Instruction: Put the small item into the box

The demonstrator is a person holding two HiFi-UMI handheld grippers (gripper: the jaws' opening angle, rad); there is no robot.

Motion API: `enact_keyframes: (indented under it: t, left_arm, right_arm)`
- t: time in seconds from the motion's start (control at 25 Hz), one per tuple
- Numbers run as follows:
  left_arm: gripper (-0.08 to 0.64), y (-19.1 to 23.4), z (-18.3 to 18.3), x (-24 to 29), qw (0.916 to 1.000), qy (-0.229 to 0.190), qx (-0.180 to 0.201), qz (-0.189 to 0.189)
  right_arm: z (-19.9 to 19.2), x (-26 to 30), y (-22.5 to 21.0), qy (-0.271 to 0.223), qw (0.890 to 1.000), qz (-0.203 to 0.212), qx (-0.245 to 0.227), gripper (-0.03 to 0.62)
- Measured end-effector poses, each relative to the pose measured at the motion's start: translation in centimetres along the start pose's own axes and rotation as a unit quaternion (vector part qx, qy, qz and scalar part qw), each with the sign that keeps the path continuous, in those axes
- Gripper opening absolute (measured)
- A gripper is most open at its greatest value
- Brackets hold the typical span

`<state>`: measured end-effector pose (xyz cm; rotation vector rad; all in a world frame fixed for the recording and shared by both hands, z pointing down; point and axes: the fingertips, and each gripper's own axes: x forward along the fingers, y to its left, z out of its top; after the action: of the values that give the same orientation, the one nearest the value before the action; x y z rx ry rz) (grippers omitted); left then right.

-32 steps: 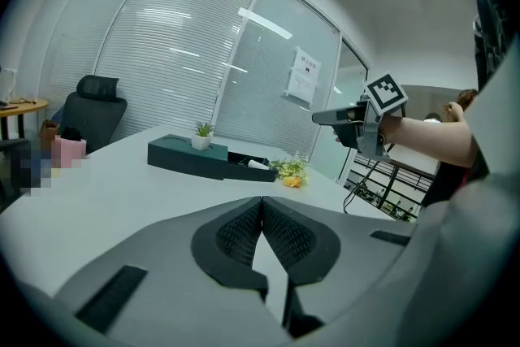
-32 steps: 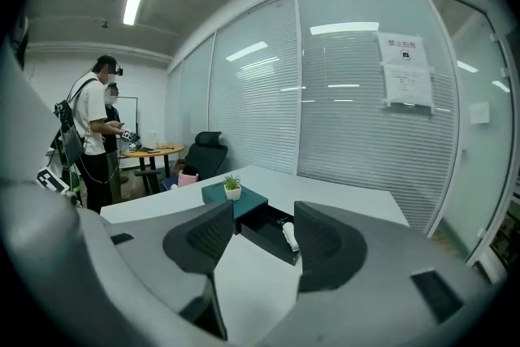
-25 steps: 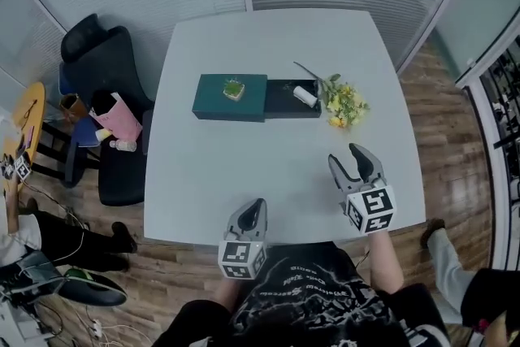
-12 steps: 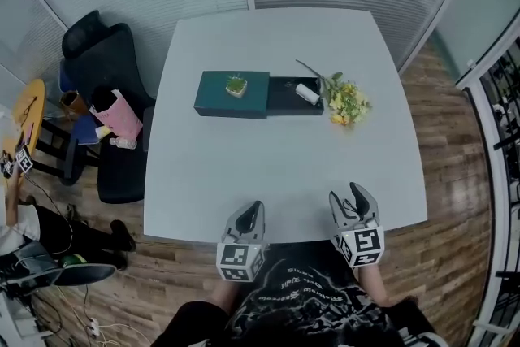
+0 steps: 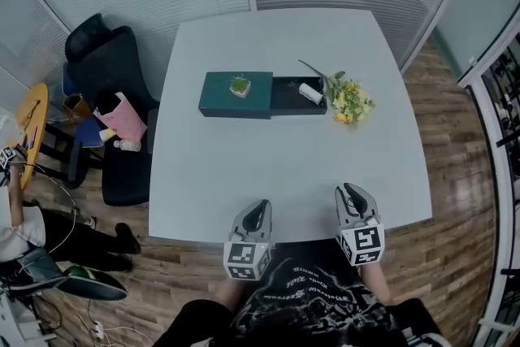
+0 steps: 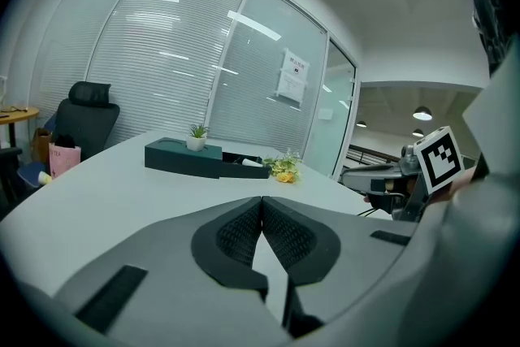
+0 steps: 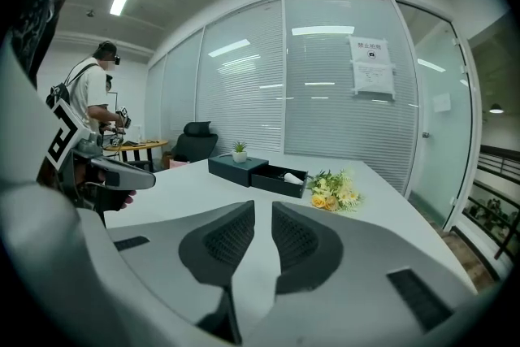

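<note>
Since a second ago, the right gripper point(image 5: 348, 190) has pulled back from the box point(image 5: 218, 97) to the near edge of the tabletop point(image 5: 284, 158), on the person's side. Its fingers point(image 7: 296, 240) have just been closing. Now only a thin gap is left between them, and nothing is in that gap. The left gripper point(image 5: 261, 206) has stayed put, also far from the box on the near side. Its fingers point(image 6: 236, 236) are pressed together at the tips and pinch nothing.

The box is dark green and lies flat. Its black tray point(image 5: 286, 99) is slid out of the box's right end. The small item point(image 5: 309, 93) lies inside that tray, at the end far from the box. It is white and shaped like a short roll. It lies on its side, and in the head view its long way runs on a slant, from up-left to down-right. A tiny plant point(image 5: 240, 86) in a white pot stands on top of the box. A bunch of yellow flowers point(image 5: 348, 101) lies just past the tray, to the right of the box. Left of the box, off the tabletop, stands a black chair point(image 5: 101, 57).
</note>
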<state>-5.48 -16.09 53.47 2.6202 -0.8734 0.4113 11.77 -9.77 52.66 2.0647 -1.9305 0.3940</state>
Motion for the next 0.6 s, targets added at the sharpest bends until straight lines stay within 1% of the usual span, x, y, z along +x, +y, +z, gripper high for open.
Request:
enact_keyframes:
  t: [0.08,0.28,0.48,0.6]
  left_arm:
    - [0.018,0.1,0.1,0.0,1.0,0.002,0.003,-0.002]
    - [0.018,0.0,0.1,0.0,0.9999,-0.001,0.007,-0.007]
    - [0.018,0.8,0.2,-0.2,1.0,-0.004,-0.002,-0.002]
    - [0.018,1.1,0.0,-0.6,0.9999,-0.007,-0.008,0.006]
  right_arm:
    - [-0.1,-0.2,-0.1,0.0,1.0,-0.004,0.005,0.049]
    - [-0.3,-0.3,-0.1,0.0,1.0,-0.007,0.005,0.014]
    - [0.3,0.2,0.3,-0.006,1.0,-0.019,-0.004,0.009]
    - [0.3,0.2,0.5,-0.006,1.0,-0.017,-0.007,0.009]
